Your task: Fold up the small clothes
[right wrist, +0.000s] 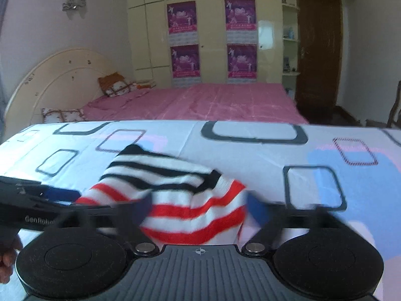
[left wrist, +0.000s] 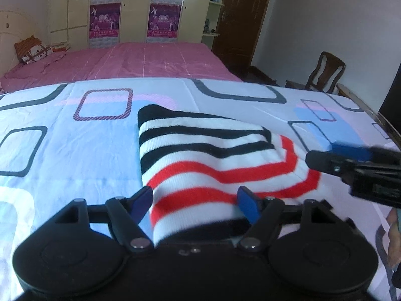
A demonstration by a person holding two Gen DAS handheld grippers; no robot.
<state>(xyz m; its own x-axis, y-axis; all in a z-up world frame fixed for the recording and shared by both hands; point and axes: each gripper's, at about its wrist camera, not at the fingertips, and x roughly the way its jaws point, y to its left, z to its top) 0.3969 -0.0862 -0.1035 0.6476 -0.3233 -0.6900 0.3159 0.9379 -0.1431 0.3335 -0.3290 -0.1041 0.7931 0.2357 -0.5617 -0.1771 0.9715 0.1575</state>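
Left wrist view: mounted low behind the left gripper [left wrist: 195, 200], looking forward along blue-padded black fingers, close over a white bedsheet with rounded-rectangle prints [left wrist: 75, 150]. Faces across a pink-covered bed [left wrist: 150, 60] toward cream wardrobe doors with purple posters [left wrist: 163, 7]. Right wrist view: same low, close stance behind the right gripper [right wrist: 199, 209] — aimed the same way, slightly blurred. Shared by both: a red, black and white striped knit garment [left wrist: 200, 155] [right wrist: 175, 188], the printed sheet [right wrist: 250, 155], pink bed [right wrist: 213, 102], wardrobe [right wrist: 213, 37], a dark brown wooden door [left wrist: 245, 17] [right wrist: 318, 50] — and each other's gripper at the frame edge.
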